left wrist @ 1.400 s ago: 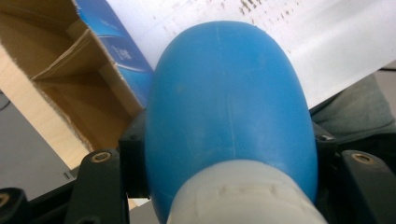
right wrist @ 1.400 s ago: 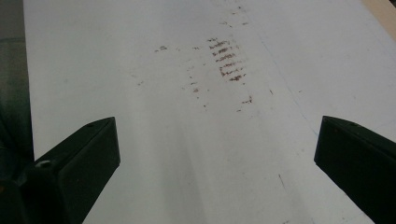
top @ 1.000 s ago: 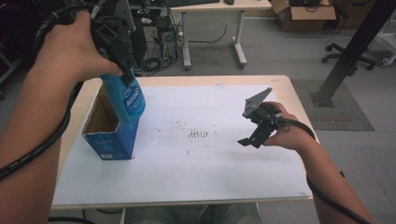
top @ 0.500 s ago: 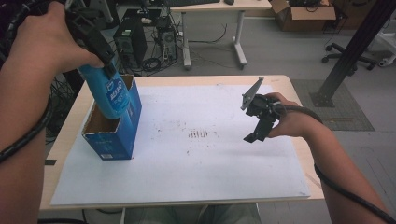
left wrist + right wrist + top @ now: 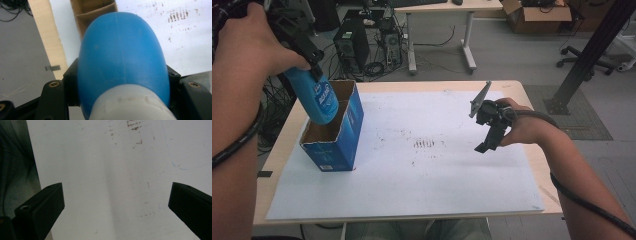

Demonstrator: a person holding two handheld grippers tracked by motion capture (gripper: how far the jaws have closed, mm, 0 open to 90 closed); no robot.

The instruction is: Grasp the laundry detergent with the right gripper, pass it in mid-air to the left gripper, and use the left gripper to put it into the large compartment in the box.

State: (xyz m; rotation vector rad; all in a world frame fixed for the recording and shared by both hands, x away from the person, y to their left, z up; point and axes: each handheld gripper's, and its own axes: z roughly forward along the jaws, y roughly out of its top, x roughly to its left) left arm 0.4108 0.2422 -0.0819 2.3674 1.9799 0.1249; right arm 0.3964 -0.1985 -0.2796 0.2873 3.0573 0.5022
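My left claw clamped on blue bottle over open box near tabletop's left edge, for insertion; right claw apart, idle.

Bottle: bright blue w/ white cap, white print on label. Box: blue outside, brown cardboard inside. Table sheet: white w/ dark smudges. Table edge: light wood. Grippers: black.

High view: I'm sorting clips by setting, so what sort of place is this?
Probably an office or lab workroom: desktop computer towers with tangled cables on the floor, an office chair, and a cardboard box under a desk.
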